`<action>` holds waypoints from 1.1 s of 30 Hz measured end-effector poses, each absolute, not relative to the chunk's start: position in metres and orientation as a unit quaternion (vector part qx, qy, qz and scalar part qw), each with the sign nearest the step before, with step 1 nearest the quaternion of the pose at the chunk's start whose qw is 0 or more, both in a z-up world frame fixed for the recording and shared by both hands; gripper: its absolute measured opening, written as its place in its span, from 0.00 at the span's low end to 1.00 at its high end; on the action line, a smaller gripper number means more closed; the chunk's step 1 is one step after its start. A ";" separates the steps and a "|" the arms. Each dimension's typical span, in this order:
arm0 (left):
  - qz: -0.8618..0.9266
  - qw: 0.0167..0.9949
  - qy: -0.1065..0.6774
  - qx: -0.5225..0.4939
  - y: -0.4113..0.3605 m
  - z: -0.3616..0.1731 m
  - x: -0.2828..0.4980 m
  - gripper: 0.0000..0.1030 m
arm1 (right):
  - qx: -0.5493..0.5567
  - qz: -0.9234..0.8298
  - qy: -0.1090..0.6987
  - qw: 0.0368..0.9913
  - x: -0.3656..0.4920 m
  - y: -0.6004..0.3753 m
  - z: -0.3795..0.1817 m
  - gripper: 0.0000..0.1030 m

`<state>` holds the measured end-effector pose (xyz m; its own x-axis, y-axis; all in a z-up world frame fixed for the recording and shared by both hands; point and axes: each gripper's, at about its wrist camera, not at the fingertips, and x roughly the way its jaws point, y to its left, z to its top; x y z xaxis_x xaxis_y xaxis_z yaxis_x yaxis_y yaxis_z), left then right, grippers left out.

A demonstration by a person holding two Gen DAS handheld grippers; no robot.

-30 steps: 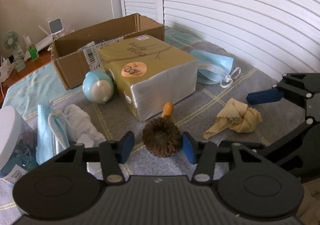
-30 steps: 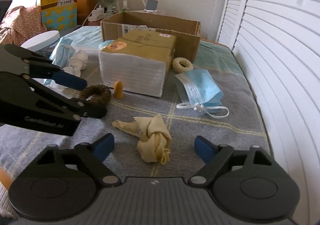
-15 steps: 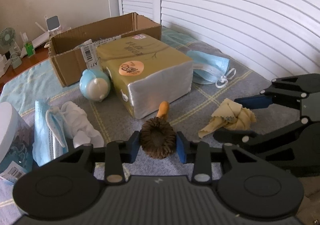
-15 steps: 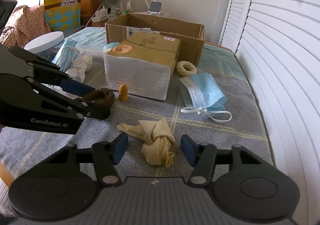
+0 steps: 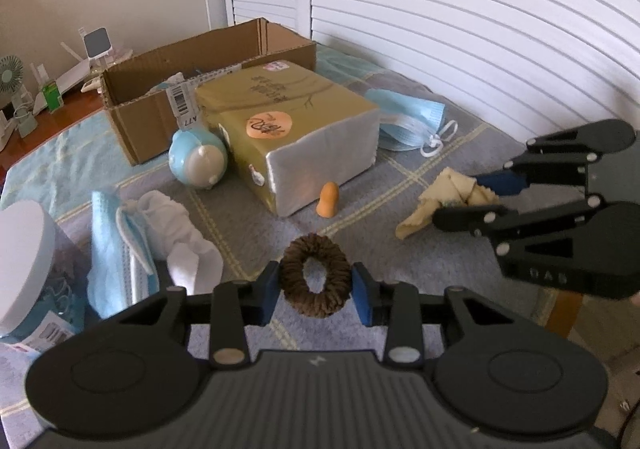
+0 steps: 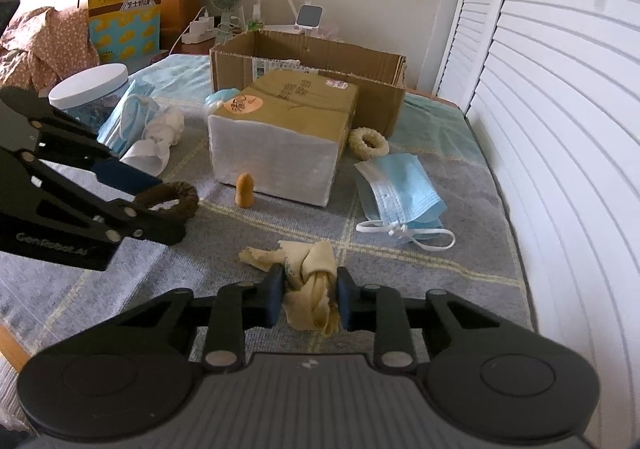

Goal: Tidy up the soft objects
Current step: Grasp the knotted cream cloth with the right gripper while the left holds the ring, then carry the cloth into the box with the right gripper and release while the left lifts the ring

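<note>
the left gripper (image 5: 314,291) had its blue pads pressed against both sides of a brown scrunchie (image 5: 315,275), which stood nearly upright between them, its hole facing the camera, just above the grey checked blanket (image 5: 400,269). the right gripper (image 6: 310,295) was closing its jaws on a knotted yellow cloth (image 6: 310,281), the pads already squeezing the knot while a loose tail lay on the blanket to the left. beyond them an orange earplug-like piece (image 5: 328,199) stood beside the wrapped tissue pack (image 5: 288,121), with a blue face mask (image 6: 400,189) to the right, a cream scrunchie (image 6: 367,143) behind the pack, and a white cloth (image 5: 176,225) and more masks (image 5: 116,245) beside a lidded jar (image 6: 88,89) on the left. an open cardboard box (image 5: 192,89) sat at the back and looked the likely place for the soft things. the risks seemed to lie in the grips themselves: the scrunchie was held only at its rim, so it might twist or spring out when lifted; the cloth was caught at the knot alone, so its trailing tail could drag across the blanket, snag, or pull the fabric free. the two grippers also sat near each other, and lifting both toward the box at once could bring them into collision.
</note>
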<state>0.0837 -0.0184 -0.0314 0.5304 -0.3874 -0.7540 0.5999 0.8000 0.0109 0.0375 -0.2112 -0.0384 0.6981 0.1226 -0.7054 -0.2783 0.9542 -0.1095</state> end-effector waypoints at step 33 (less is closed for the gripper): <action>-0.314 0.877 0.340 0.129 0.018 0.020 0.098 0.35 | -0.137 0.077 0.275 0.948 0.154 -0.191 0.050 0.30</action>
